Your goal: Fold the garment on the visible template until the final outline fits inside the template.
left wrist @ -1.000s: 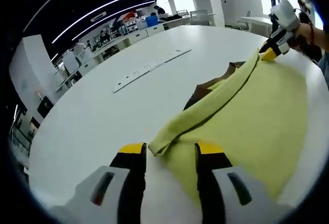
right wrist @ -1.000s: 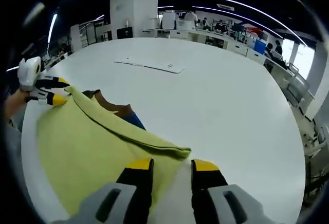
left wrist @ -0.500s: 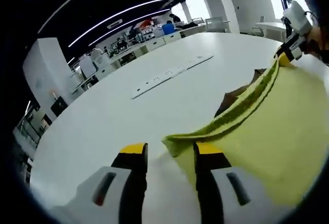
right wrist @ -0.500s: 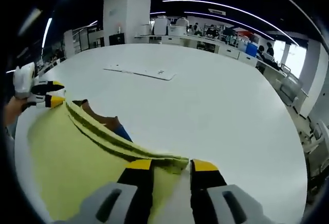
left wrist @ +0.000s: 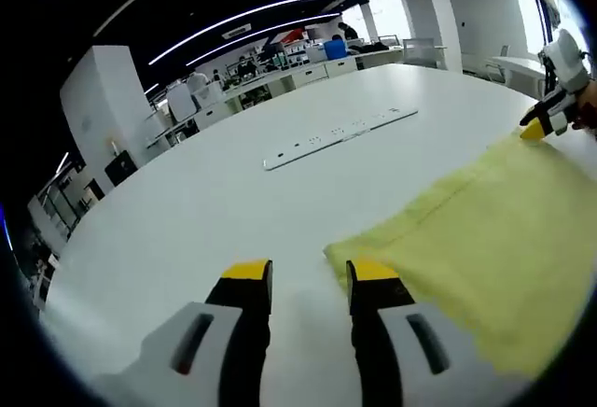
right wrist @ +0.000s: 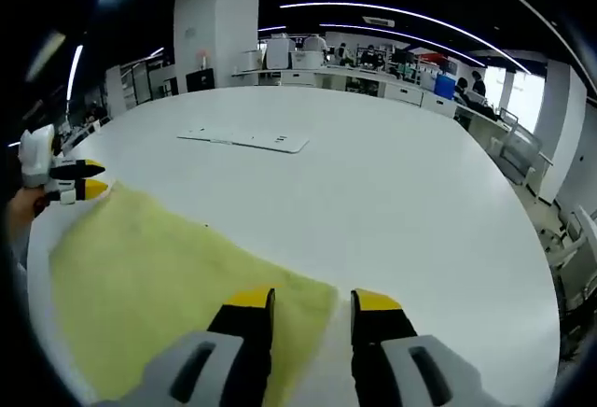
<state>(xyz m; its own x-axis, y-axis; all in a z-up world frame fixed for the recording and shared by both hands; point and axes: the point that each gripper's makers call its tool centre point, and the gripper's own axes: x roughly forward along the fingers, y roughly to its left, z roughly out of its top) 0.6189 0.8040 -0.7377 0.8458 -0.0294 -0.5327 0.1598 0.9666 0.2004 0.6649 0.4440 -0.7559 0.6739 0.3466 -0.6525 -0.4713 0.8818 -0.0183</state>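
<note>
The yellow garment [left wrist: 485,230] lies flat on the white table [left wrist: 187,202]. Its near corner rests just ahead of my left gripper [left wrist: 308,272], whose jaws stand apart with bare table between them. In the right gripper view the garment [right wrist: 159,286] spreads to the left, and a corner of it lies on the table [right wrist: 392,174] between the parted jaws of my right gripper [right wrist: 312,300]. Each gripper appears at the cloth's far corner in the other's view: the left gripper [right wrist: 89,177] and the right gripper [left wrist: 536,127]. Anything beneath the cloth is hidden.
A long white strip [left wrist: 340,134] with small slots lies flat on the table beyond the garment, also in the right gripper view [right wrist: 244,140]. Desks, chairs and pillars stand past the table's far edge. A hand [right wrist: 23,206] holds the left gripper.
The folded edge that hung raised between the two grippers has come down and forward. The cloth now lies flat and covers the brown and blue patch that showed beside it.
</note>
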